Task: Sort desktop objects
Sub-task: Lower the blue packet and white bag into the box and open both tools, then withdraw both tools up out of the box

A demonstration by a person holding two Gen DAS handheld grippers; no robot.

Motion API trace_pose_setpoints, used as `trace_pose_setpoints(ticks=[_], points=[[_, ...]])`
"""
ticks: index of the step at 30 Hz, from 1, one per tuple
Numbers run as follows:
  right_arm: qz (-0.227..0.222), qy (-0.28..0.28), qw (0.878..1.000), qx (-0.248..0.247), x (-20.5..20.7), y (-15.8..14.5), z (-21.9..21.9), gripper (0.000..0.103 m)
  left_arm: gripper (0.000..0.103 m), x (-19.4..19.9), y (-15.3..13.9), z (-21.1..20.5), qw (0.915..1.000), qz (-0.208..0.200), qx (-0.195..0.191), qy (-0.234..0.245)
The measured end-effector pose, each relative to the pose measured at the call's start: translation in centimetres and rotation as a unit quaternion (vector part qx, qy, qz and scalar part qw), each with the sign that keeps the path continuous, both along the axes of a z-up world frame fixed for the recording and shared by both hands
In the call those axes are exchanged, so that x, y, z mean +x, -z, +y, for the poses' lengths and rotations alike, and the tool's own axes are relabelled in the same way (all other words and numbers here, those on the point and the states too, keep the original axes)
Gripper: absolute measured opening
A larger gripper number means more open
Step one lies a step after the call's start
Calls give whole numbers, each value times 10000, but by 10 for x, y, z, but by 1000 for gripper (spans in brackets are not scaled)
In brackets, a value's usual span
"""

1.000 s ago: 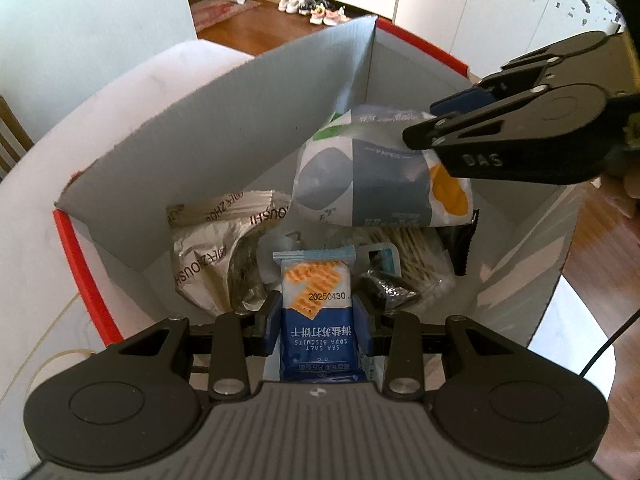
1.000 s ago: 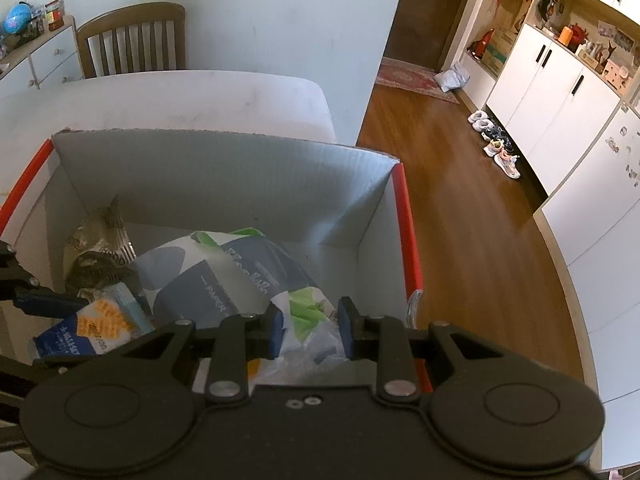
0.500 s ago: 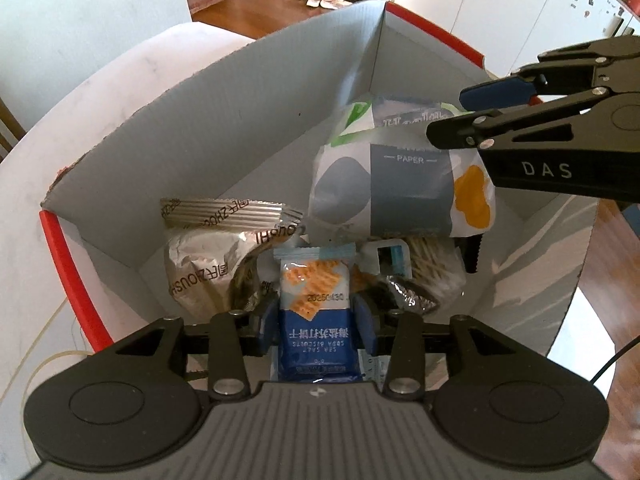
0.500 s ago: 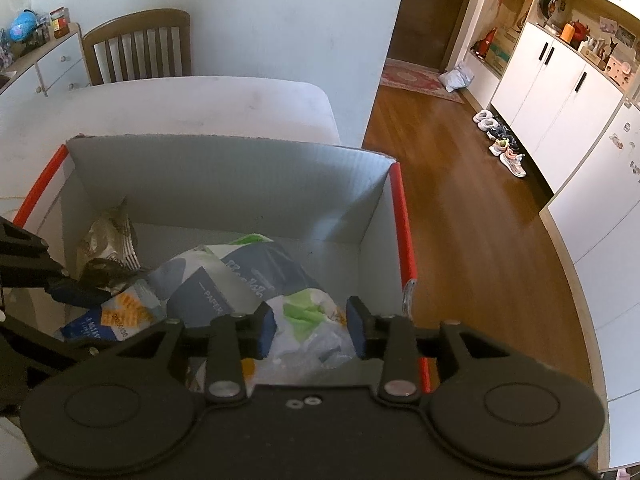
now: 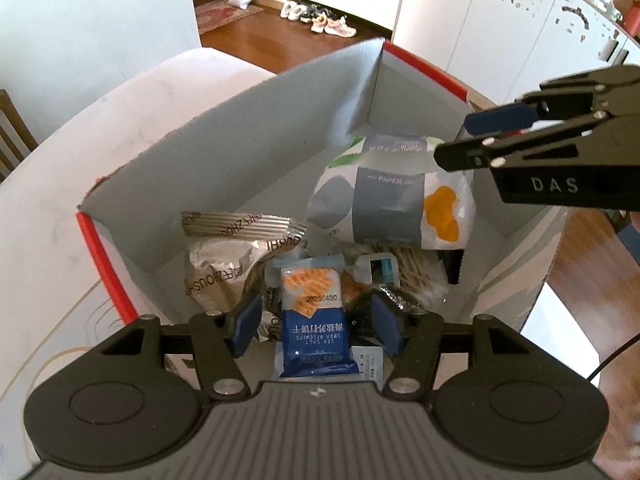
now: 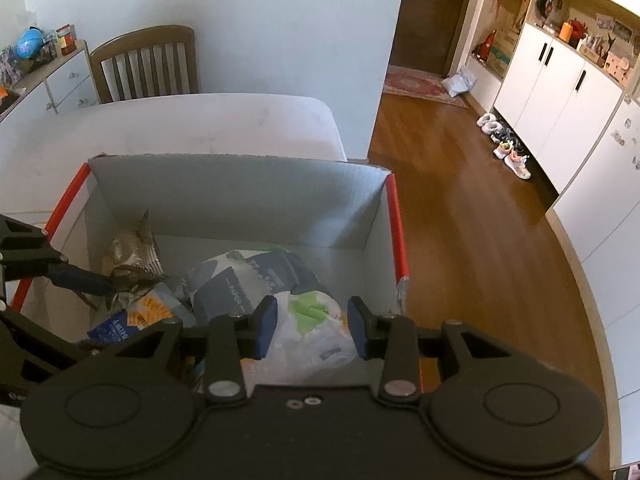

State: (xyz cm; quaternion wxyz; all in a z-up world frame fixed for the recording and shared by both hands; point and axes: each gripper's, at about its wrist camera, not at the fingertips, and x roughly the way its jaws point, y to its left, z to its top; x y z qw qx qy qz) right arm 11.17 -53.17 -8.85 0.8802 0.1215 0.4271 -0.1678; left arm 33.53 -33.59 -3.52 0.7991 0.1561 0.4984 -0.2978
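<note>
Left wrist view: the left gripper (image 5: pixel 314 322) hangs over the box (image 5: pixel 224 152), its blue pads spread wide with clear air on either side of the cracker packet (image 5: pixel 312 320), which now lies in the box at 6 o'clock, on top of the other goods. At 9 o'clock a silver snack bag (image 5: pixel 228 256) leans on the wall; at 1 o'clock sits the tissue pack (image 5: pixel 394 204), with a bag of cotton swabs (image 5: pixel 412 276) below it. The right gripper (image 5: pixel 472 138) comes in from 3 o'clock, above the tissue pack; from this side I cannot tell whether it touches the pack.

Right wrist view: the right gripper (image 6: pixel 308 326) has its pads parted, holding nothing; the tissue pack (image 6: pixel 276 308) lies loose below and between them, at 6 o'clock. The left gripper's finger (image 6: pixel 80 278) reaches in from 9 o'clock, near the silver snack bag (image 6: pixel 132 256).

Risks: the two tools crowd one box, so pulling out carelessly could knock them together or snag a finger on the thin wall and drag the box over the table (image 6: pixel 200 128). The tissue pack rides high on the pile and may slide.

Against half a second ago, both pairs of pads were closed on their packets; both have since opened and let go, and both tools have lifted somewhat.
</note>
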Motion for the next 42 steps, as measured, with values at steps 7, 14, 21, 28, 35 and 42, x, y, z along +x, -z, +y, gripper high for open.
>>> trace_pose_setpoints(ticks=[7, 14, 21, 28, 35, 42], points=[[-197, -42, 9997, 126, -15, -13, 3, 38, 59, -4, -18, 1, 9996, -128, -244, -85], [-369, -179, 9989, 214, -29, -25, 13, 38, 59, -16, -34, 12, 9984, -270, -484, -138], [-495, -296, 9981, 214, -36, -38, 26, 38, 59, -29, -44, 23, 9965, -369, -724, -193], [-627, -339, 9972, 221, -43, -51, 42, 38, 60, -42, -56, 36, 9941, -496, -939, -225], [-736, -296, 9966, 199, -51, -57, 58, 54, 60, -56, -67, 48, 9917, -653, -1090, -206], [-825, -216, 9959, 287, -59, -60, 71, 54, 67, -72, -75, 62, 9893, -867, -1154, -221]])
